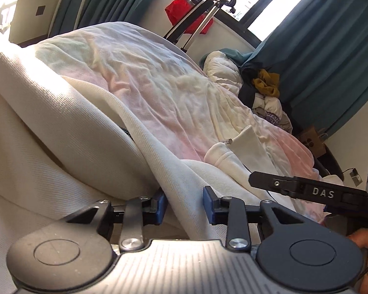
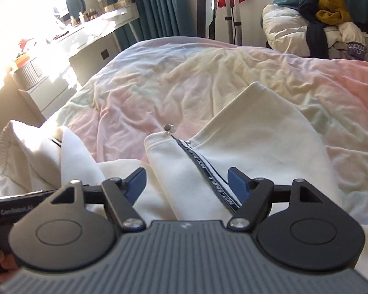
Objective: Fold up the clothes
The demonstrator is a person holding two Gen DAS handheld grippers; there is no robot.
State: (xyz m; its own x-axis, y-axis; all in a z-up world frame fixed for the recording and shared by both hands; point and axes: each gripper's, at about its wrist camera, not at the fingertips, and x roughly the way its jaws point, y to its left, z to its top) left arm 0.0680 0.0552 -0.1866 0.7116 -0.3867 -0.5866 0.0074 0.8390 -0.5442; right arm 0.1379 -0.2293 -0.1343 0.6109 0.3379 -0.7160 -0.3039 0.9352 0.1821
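Note:
A cream-white zip hoodie (image 2: pixel 257 132) lies spread on the bed. Its zipper tape (image 2: pixel 208 178) with dark lettering runs up to a metal pull (image 2: pixel 168 127). My right gripper (image 2: pixel 187 182) hovers over the zipper near the collar. It is open wide and its blue pads are clear of the cloth. In the left wrist view a thick raised fold of the hoodie (image 1: pixel 61 122) fills the left side. A band of that fold fills the narrow gap between the blue pads of my left gripper (image 1: pixel 184 203), which is shut on it. A black finger (image 1: pixel 269 182) of the right gripper reaches in from the right.
A crumpled pastel bed cover (image 2: pixel 184 73) lies under the hoodie. A pile of clothes (image 2: pixel 331 24) sits at the far corner of the bed, and a white desk (image 2: pixel 90 39) stands to the left. Teal curtains (image 1: pixel 319 49) and metal stand poles (image 1: pixel 196 24) are behind. A hand (image 1: pixel 365 245) shows at the lower right.

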